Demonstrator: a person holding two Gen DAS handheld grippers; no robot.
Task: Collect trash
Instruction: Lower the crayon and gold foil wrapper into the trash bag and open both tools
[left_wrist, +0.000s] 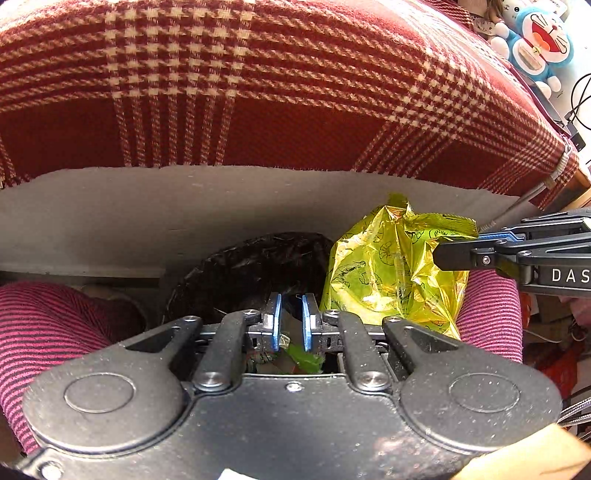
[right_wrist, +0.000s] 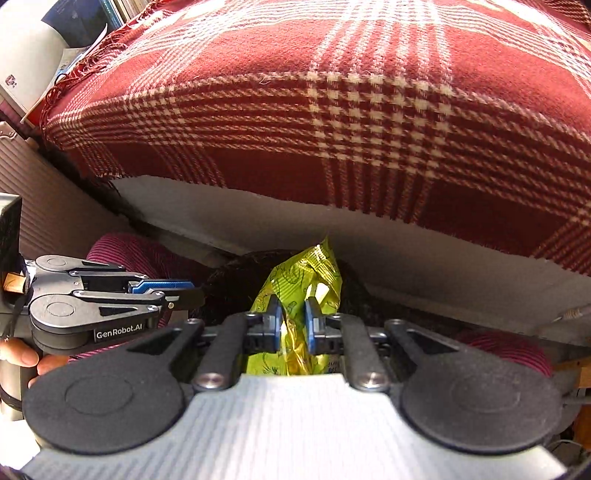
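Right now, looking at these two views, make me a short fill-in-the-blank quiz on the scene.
1. The crinkled snack bag is ____ in colour.
2. The bin below the left gripper is lined with a ____ plastic bag.
3. The snack bag sits between the fingers of the ____ gripper.
4. The blanket above is red and ____.

Missing words: yellow; black; right; white

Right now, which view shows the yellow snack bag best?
The left wrist view: the yellow snack bag shows nearly whole, beside the black-lined bin. The right wrist view shows only its crumpled top and a strip between the right gripper fingers.
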